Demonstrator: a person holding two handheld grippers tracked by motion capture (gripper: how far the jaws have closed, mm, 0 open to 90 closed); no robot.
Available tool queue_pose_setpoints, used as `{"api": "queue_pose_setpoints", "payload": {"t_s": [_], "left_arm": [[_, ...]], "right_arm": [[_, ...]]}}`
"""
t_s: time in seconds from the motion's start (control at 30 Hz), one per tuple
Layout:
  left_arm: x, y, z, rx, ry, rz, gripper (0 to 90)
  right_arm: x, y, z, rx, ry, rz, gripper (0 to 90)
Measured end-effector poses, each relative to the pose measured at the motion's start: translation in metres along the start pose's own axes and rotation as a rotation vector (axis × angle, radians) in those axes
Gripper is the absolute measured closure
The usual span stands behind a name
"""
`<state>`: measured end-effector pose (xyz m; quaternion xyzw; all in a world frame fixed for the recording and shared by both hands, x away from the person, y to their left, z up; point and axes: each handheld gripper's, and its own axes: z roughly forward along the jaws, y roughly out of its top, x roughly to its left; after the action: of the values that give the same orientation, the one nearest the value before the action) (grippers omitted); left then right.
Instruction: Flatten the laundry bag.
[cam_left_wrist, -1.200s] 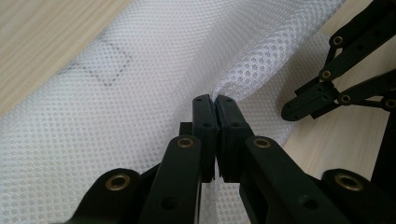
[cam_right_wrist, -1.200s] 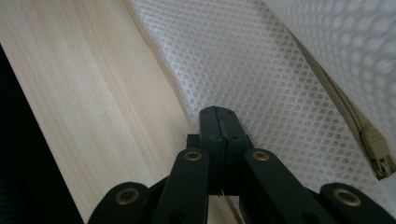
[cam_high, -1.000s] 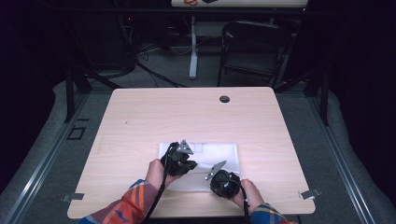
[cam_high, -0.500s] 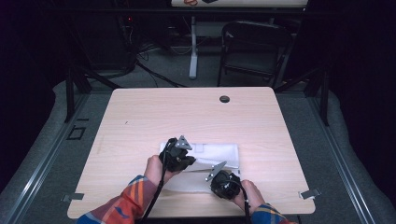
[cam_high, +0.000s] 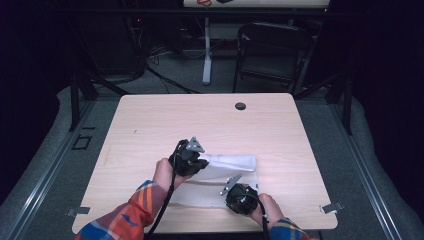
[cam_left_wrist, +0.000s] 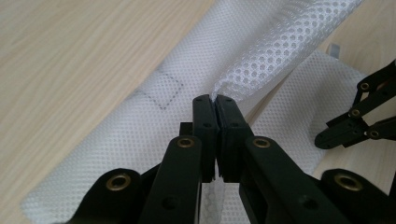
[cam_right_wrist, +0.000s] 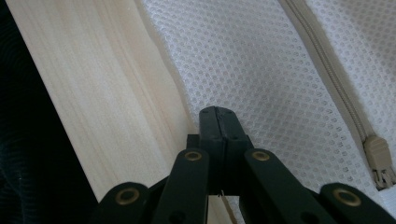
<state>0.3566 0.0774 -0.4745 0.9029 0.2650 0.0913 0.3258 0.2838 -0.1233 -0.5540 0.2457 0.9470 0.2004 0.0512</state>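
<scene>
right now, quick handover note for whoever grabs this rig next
Left gripper: shut on a fold of the white mesh bag, lifted off the table.
Right gripper: shut at the bag's near edge, pinning it low; zipper pull beside it.
Done: one side partly folded over.
Left: probably lay the fold flat, then release.

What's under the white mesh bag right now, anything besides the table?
Around the mesh bag only the wooden table shows. The left tool pinches a lifted fold; another mesh layer lies beneath it. The table under the flat part is covered.
</scene>
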Motion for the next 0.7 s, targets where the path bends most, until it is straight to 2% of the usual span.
{"api": "queue_pose_setpoints", "payload": {"t_s": [0.33, 0.43, 0.7], "left_arm": [[0.012, 0.019, -0.008, 0.01, 0.043, 0.037, 88.0], [0.015, 0.024, -0.01, -0.001, 0.055, 0.026, 88.0], [0.022, 0.038, -0.016, -0.006, 0.092, 0.048, 88.0]], "right_arm": [[0.0, -0.001, 0.0, -0.006, 0.029, 0.012, 90.0], [0.0, -0.001, -0.001, 0.003, 0.031, 0.007, 90.0], [0.001, -0.002, -0.002, 0.015, 0.039, 0.001, 90.0]]}}
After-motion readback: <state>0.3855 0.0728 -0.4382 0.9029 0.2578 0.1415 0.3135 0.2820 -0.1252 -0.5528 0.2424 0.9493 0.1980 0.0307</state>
